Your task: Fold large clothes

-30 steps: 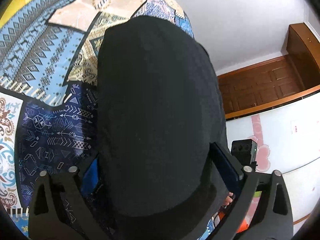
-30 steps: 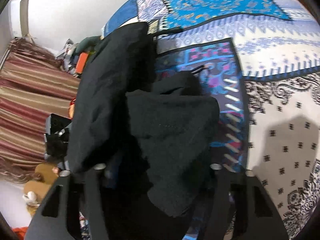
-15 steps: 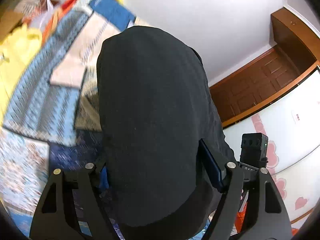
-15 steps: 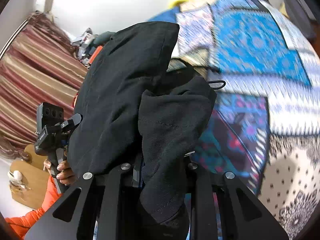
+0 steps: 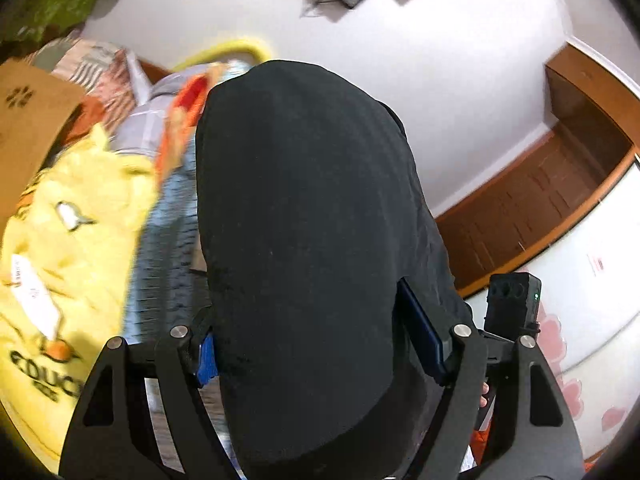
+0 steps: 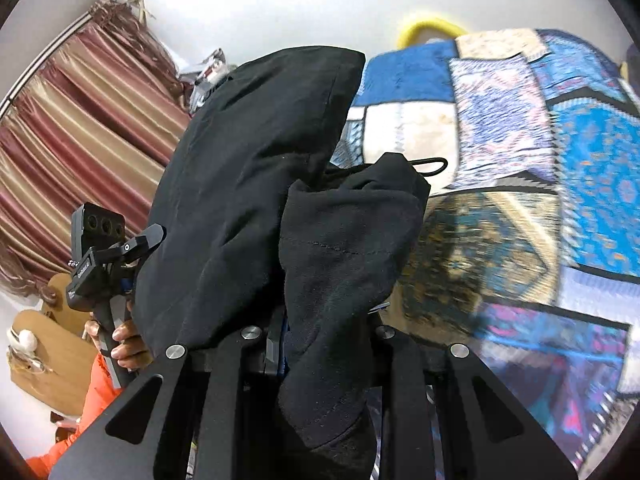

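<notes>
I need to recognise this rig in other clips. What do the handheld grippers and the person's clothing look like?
Both grippers, left gripper and right gripper, have matte black linkage arms with triangular cut-outs, silver pivot screws and blue pads. A black camera block tops the handle. The sleeve is orange.

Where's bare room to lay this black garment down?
Free: the patchwork bedspread right of the black garment, up to the yellow hoop. Crowded: the yellow cloth and the pile beside it in the left wrist view.
</notes>
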Demonstrator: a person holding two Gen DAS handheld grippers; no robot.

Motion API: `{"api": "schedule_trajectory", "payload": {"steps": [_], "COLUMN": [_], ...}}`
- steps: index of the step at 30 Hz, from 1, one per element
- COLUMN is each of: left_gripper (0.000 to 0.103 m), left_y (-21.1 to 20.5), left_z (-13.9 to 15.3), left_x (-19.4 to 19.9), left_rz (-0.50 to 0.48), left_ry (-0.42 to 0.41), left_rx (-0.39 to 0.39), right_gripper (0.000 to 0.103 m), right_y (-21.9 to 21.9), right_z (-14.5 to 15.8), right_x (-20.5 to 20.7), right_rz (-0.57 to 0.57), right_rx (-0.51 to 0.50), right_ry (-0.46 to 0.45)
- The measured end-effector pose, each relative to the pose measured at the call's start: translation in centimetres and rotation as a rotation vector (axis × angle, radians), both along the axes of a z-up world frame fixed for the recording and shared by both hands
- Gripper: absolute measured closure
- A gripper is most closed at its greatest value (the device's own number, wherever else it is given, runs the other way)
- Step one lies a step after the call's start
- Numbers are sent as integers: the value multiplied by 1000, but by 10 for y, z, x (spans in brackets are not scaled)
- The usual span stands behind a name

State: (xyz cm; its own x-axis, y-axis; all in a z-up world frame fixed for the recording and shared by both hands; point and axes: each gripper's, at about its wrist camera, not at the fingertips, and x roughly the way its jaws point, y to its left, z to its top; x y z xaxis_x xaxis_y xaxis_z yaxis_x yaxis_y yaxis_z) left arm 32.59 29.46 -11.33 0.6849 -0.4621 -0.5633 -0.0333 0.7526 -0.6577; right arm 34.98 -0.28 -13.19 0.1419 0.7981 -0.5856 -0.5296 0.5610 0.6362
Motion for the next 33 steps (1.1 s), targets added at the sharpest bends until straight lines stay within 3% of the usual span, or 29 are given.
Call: {"api": "schedule_trajectory", "payload": {"steps": [4, 9, 11, 14, 17, 22, 28, 31, 33], "left_gripper": [26, 26, 26, 25, 24, 24, 25, 25, 25], "left_y": [40, 74, 83, 85, 77, 69, 43, 28, 19], "left_z": [-47, -127, -148, -148, -138, -123, -79, -69, -70], "left_x": [4, -1, -9, -18, -19, -27, -53, -59, -60], "left_rz": [58, 113, 109, 107, 112, 138, 157, 132, 122], "left_ry": [83, 250, 251, 220, 242, 261, 183, 167, 163], "left_rx": [9, 46, 21, 6, 67, 167, 493, 529, 534], "right_gripper": [84, 84, 81, 69, 66, 63, 63, 61, 60], "right_y": [40, 84, 93, 82, 65, 44, 48, 66, 76], "right_z": [-41, -110, -130, -135, -127, -90, -41, -27, -29], "right_x": [3, -2, -7, -6, -5, -27, -48, -49, -55], "right_rz": [30, 74, 80, 66, 51, 55, -22, -32, -1], "right_rx": [-39, -180, -249, -246, -285, -401, -442, -393, -371], "right_ry": [67, 170, 177, 215, 234, 69, -177, -244, -233]}}
